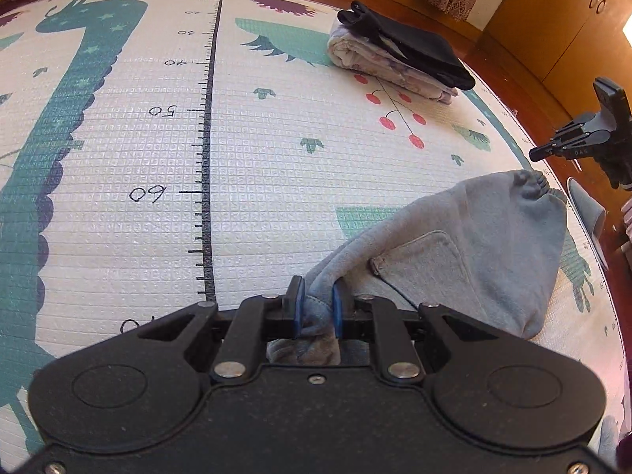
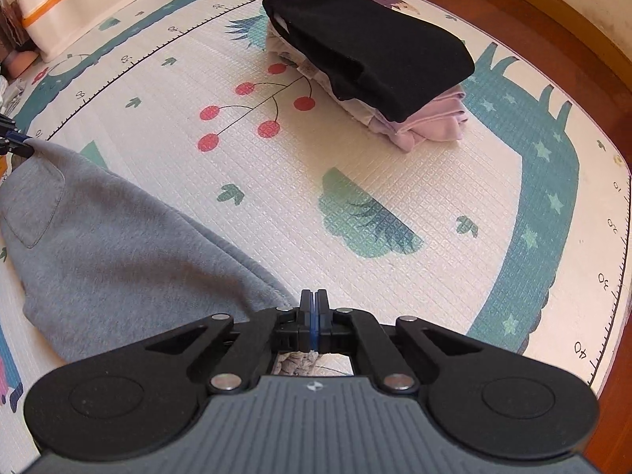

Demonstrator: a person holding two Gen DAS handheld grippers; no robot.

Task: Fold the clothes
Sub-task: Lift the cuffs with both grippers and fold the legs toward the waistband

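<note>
Left wrist view: left claw (image 1: pixel 316 303) is clamped on a bunched edge of the grey garment (image 1: pixel 474 252), blue pads (image 1: pixel 297 308) pinched with fabric between them. The garment is spread toward the right of the frame over the play mat (image 1: pixel 130 158), patch pocket (image 1: pixel 418 254) facing up, elastic hem gathered at upper right. The right claw (image 1: pixel 553 148) is seen at the right edge of the frame, near that gathered hem; its grip cannot be judged from this view.

Right wrist view: right claw (image 2: pixel 315 308) is fully closed, pads pressed together, with a scrap of grey fabric seen behind the fingers; a pinch on the garment edge is indicated. The grey garment (image 2: pixel 110 245) is draped at lower left of the frame. A folded stack (image 2: pixel 371 59), black piece on top of pale pink ones, is placed on the mat at upper centre, well apart from the garment. A white bin with orange trim (image 2: pixel 79 8) is seen at upper left.
</note>
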